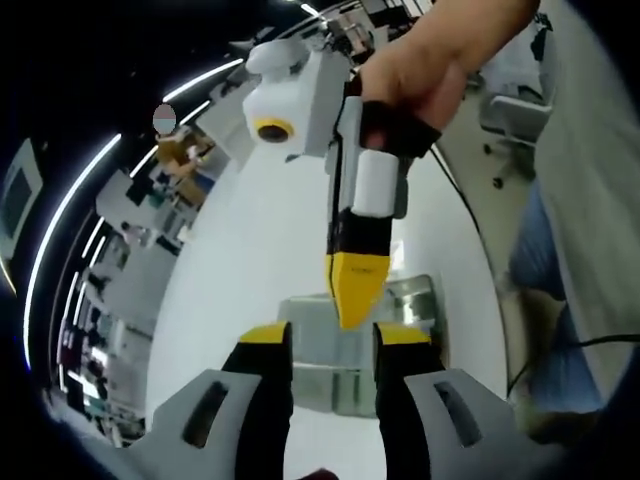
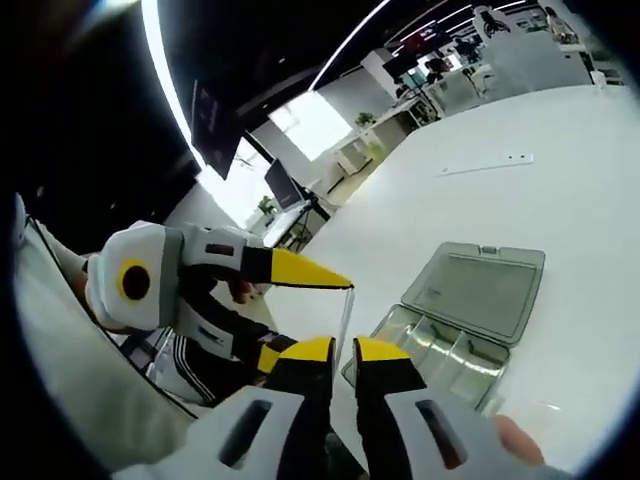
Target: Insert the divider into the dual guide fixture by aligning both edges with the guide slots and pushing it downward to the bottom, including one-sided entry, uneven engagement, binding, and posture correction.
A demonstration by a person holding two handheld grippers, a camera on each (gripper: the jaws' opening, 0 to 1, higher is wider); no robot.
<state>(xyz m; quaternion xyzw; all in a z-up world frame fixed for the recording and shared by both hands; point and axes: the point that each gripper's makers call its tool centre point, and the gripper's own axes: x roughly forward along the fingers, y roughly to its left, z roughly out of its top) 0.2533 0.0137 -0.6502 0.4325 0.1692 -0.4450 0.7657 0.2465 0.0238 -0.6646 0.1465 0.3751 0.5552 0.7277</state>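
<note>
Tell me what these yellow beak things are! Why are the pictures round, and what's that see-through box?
There is no robot here. A person holds a pinching tool, called a gripper, in each hand, and the yellow beaks are its jaws. Each tool carries a small wide-angle camera, which makes the pictures round. One picture looks along the left gripper, whose jaws stand apart. In it, the person's hand brings the other tool in from above. The other picture looks along the right gripper, which seems to pinch a thin clear divider. On the white table sits a see-through box with its lid open and compartments inside.
</note>
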